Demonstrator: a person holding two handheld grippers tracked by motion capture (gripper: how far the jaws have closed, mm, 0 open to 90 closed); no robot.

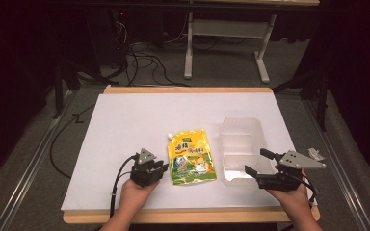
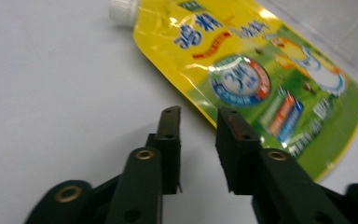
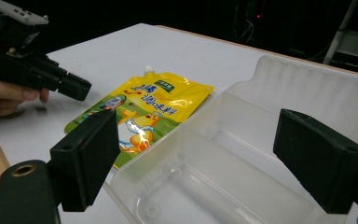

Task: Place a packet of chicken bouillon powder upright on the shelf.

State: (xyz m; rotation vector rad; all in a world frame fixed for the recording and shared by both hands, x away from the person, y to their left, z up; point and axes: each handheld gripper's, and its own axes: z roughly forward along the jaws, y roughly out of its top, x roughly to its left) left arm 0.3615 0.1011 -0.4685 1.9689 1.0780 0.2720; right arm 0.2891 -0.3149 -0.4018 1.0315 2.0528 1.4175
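A yellow-and-green spouted pouch [image 1: 191, 156] lies flat on the white sheet, its white cap pointing away from me. My left gripper [image 1: 161, 168] sits just left of the pouch near its lower corner. In the left gripper view its jaws [image 2: 198, 114] stand apart with bare sheet between them, and the pouch [image 2: 261, 79] edge lies just beyond the tips. A clear plastic tray [image 1: 241, 122] rests right of the pouch. My right gripper [image 1: 254, 160] is wide open at the tray's near right side. In the right gripper view the tray [image 3: 307, 74] lies beyond its spread jaws [image 3: 198, 140], with the pouch [image 3: 144, 112] and left gripper [image 3: 74, 86] farther left.
The white sheet [image 1: 139, 115] covers a wooden-edged table [image 1: 188, 90]. Bare sheet stretches behind and to the left of the pouch. Cables [image 1: 139, 62] and white desk legs [image 1: 189, 53] stand on the floor beyond the far edge.
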